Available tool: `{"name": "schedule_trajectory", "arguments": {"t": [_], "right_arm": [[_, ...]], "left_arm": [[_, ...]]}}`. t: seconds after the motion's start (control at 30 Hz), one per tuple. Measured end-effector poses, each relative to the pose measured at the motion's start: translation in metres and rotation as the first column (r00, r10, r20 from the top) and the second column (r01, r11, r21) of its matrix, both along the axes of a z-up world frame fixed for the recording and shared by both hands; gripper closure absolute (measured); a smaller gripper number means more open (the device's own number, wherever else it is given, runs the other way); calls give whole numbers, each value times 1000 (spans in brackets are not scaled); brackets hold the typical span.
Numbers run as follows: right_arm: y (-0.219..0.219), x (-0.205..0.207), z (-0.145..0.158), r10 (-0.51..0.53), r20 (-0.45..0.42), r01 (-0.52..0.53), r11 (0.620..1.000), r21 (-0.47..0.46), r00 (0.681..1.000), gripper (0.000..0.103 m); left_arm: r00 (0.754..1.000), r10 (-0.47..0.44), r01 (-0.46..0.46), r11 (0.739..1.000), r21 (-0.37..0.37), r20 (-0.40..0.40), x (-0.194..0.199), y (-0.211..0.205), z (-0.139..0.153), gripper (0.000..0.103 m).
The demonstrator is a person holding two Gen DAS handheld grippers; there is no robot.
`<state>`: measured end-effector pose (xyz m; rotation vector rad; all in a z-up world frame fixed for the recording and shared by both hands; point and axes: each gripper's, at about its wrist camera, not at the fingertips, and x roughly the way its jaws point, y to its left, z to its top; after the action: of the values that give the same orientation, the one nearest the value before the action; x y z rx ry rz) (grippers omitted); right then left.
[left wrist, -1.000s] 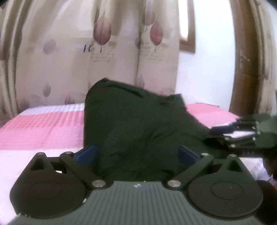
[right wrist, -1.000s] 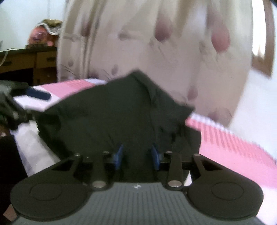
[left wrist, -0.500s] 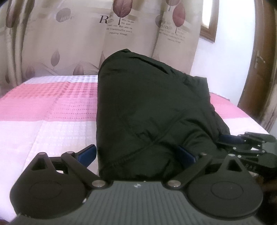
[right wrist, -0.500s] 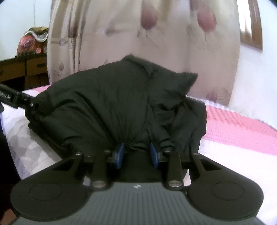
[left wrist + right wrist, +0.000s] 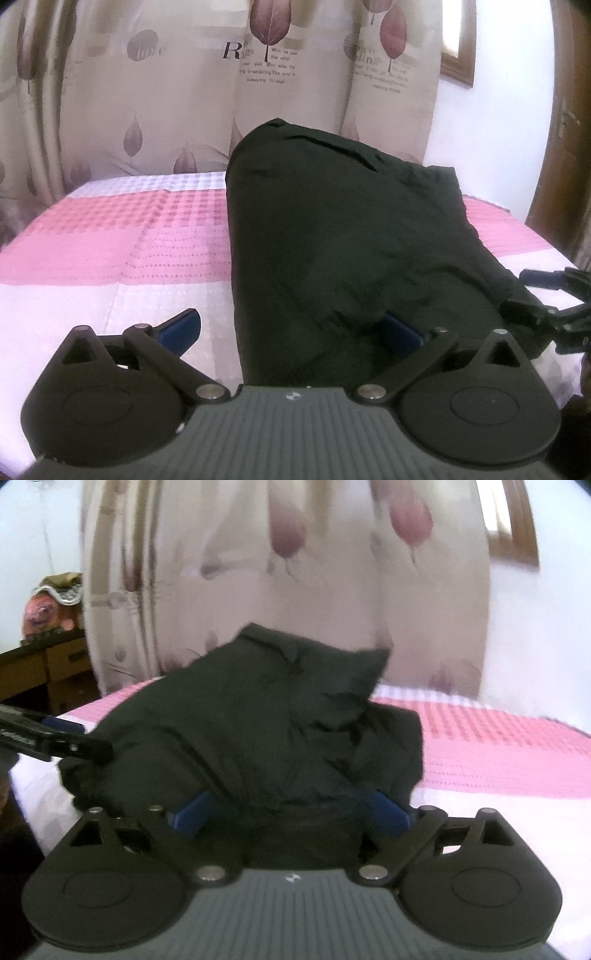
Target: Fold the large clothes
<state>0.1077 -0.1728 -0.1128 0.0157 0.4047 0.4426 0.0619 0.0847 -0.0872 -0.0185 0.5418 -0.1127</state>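
Both grippers stand wide open over the jacket, left, right just opened; only the right view shows a desk.

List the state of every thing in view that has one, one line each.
black garment: folded into a bulky bundle, lying on the bed.
left gripper: open, jaws wide, garment's near edge between them.
right gripper: open, jaws just spread apart, garment lying loose between the pads.
bedspread: spread flat, pink and white bands.
curtain: drawn shut behind the bed.
door: only an edge visible; cannot tell.
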Motion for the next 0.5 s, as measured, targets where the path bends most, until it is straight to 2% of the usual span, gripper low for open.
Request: {"name": "schedule_trajectory", "arguments": {"t": [0.23, 0.37, 0.5], "right_arm": [[-25, 27, -8, 7, -149, 26, 977, 213, 989, 8], [-36, 41, -11, 25, -200, 35, 956, 292, 979, 6], [-42, 55, -14, 49, -242, 37, 940, 339, 969, 5]], "left_arm": [[1000, 2, -2, 1000, 19, 2, 10, 3, 6, 0], [1000, -12, 13, 1000, 18, -6, 18, 4, 6, 0], [996, -84, 83, 995, -49, -29, 34, 15, 6, 0]]}}
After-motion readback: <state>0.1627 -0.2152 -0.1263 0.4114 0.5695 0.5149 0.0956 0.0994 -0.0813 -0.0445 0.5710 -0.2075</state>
